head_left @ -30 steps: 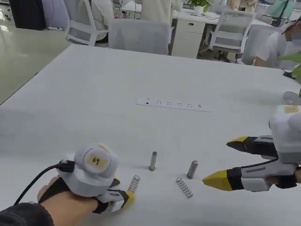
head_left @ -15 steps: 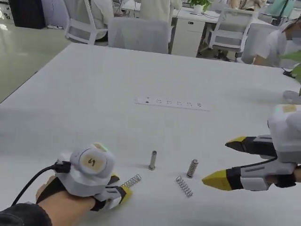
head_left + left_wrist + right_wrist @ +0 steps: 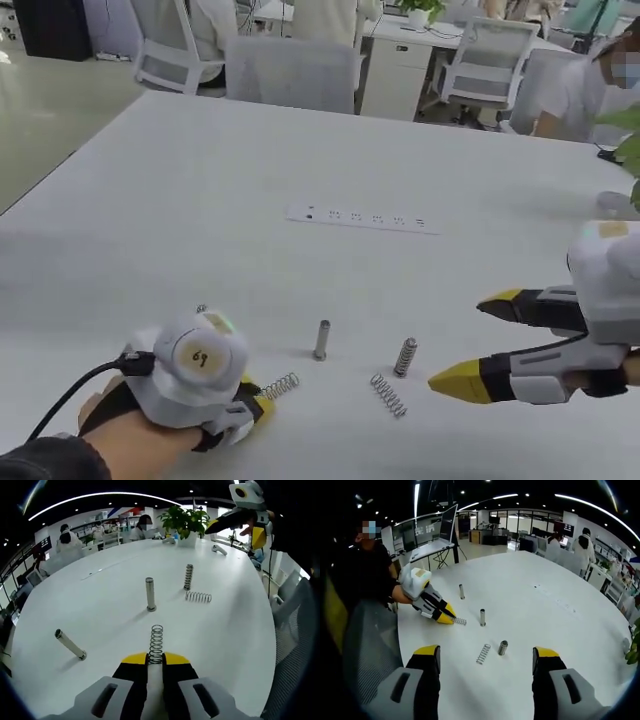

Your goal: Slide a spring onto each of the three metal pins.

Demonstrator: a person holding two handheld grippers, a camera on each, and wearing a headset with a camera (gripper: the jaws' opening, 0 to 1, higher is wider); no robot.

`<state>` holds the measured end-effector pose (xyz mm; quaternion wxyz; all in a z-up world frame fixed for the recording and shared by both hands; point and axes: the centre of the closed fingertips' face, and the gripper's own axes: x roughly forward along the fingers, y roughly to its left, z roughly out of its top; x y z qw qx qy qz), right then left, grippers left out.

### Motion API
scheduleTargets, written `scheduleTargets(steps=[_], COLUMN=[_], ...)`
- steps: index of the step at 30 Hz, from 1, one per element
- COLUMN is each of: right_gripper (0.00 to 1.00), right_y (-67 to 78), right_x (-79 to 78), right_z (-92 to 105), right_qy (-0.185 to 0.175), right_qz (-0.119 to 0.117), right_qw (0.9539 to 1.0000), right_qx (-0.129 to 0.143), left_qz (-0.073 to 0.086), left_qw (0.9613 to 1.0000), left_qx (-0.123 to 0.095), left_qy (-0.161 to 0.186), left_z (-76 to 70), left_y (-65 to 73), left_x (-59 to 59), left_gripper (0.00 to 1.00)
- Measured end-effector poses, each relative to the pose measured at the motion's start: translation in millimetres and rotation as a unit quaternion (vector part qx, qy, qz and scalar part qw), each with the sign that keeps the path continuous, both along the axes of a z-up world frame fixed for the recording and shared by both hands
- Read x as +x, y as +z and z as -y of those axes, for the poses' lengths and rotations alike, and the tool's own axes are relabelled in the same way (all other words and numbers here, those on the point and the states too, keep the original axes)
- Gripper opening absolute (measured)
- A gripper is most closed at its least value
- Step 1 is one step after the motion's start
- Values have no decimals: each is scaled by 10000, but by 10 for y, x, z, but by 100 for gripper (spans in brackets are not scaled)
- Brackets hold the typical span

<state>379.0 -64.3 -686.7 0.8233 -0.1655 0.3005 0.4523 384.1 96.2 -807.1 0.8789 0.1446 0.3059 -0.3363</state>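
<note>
My left gripper (image 3: 258, 400) is low at the table's near left, shut on one end of a spring (image 3: 281, 385) that points towards a bare upright pin (image 3: 321, 340). In the left gripper view the spring (image 3: 156, 642) sticks out past the closed yellow tips (image 3: 155, 656), short of that pin (image 3: 149, 594). Right of it a second pin (image 3: 405, 357) stands with a spring around it, and a loose spring (image 3: 388, 395) lies flat beside it. A third pin (image 3: 70, 644) stands off to the left. My right gripper (image 3: 470, 340) hovers open at the right, holding nothing.
A white power strip (image 3: 362, 217) lies across the middle of the white table (image 3: 200, 200). A potted plant (image 3: 185, 522) and a small white object (image 3: 218, 550) sit towards the far right edge. Office chairs (image 3: 295, 75) line the far side.
My left gripper has rolled and eased back to the left, tipping the held spring from nearly upright to nearly level. The right gripper and the pins have stayed put.
</note>
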Motion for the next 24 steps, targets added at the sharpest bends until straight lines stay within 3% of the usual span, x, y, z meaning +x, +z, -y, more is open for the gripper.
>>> scheduleTargets(steps=[12,19,24], right_gripper=[74,73,72], right_y=[26,59,102], right_x=[-15,-15,-30], right_z=[-6,-37,-64], right_qy=[12,56,112], right_qz=[29,57,96], right_qw=[10000,10000,9999], right_qx=[0,27,31], left_qz=[106,206,394], left_qw=[9994,9983,9960], left_qx=[51,-216,-351], left_qy=[-325,-509,-728], left_z=[6,9,-4], left_y=[39,229,417], left_x=[-37,-76,-154], left_gripper=[2,2,2])
